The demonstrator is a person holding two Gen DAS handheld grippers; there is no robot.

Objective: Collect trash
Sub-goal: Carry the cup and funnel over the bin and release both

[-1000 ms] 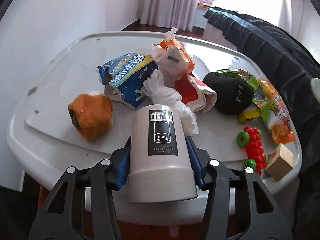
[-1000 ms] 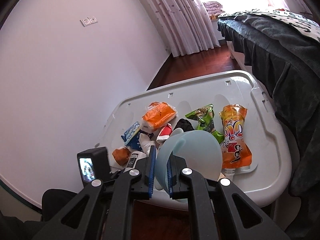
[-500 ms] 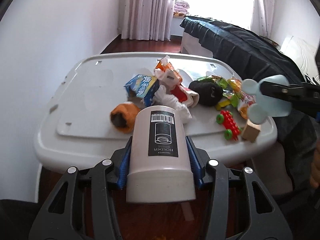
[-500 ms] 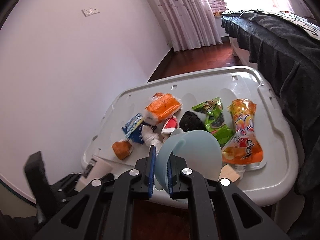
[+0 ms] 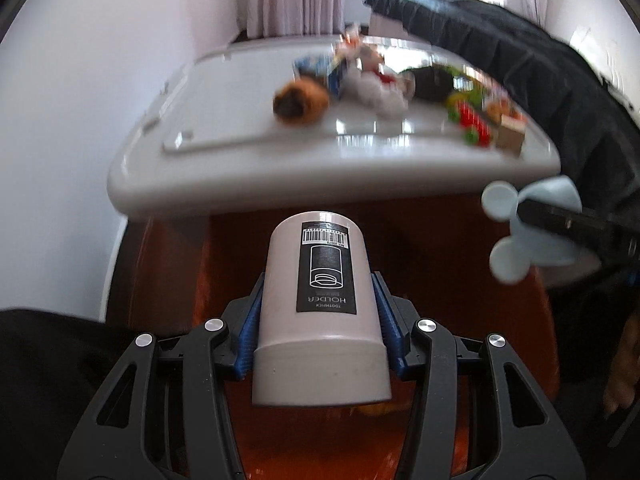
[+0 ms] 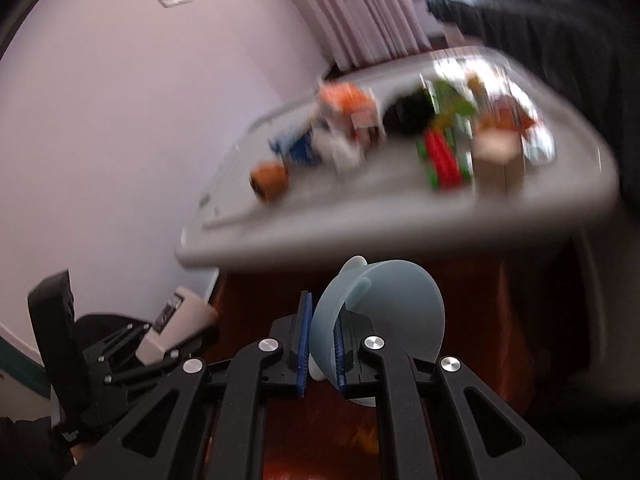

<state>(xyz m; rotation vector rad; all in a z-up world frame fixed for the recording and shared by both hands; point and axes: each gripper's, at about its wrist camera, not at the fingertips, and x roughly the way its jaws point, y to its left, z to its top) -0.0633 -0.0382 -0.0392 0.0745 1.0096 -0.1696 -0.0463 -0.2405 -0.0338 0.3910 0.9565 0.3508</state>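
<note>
Pulling both grippers back from the white tray point(image 5: 320, 184): a second ago hovering over its top, now hanging past its near edge, above the red-brown floor.

Still gripping one white toothpick holder point(image 5: 324, 264) in the left gripper point(image 5: 318, 320), with the blue pads pressing on both sides of it and the jaws standing partly apart around its body. Still pinching the thin wall of one pale blue bowl point(image 6: 396, 304) in the right gripper point(image 6: 323, 336), with the jaws almost fully closed on it. Not changing either grip during the retreat.

Probably meaning this for the task: carrying two things that are not looking like trash away from the tray, and not yet collecting any trash. Leaving the trash itself lying on the tray top, in the middle and toward the far right of it, untouched.

Counting on the tray, as far as the motion blur is allowing:
- one blue packet point(image 6: 300, 148)
- one orange packet point(image 6: 348, 100)
- one green packet point(image 6: 452, 100)
- one crumpled white wrapper point(image 5: 380, 92)
- perhaps one more orange pouch at the right end, too smeared for being sure

Also counting, beside the trash:
- one orange knitted thing point(image 5: 302, 102)
- one black soft thing point(image 5: 430, 84)
- one red-and-green toy point(image 6: 442, 156)
- one wooden block point(image 6: 500, 160)
</note>
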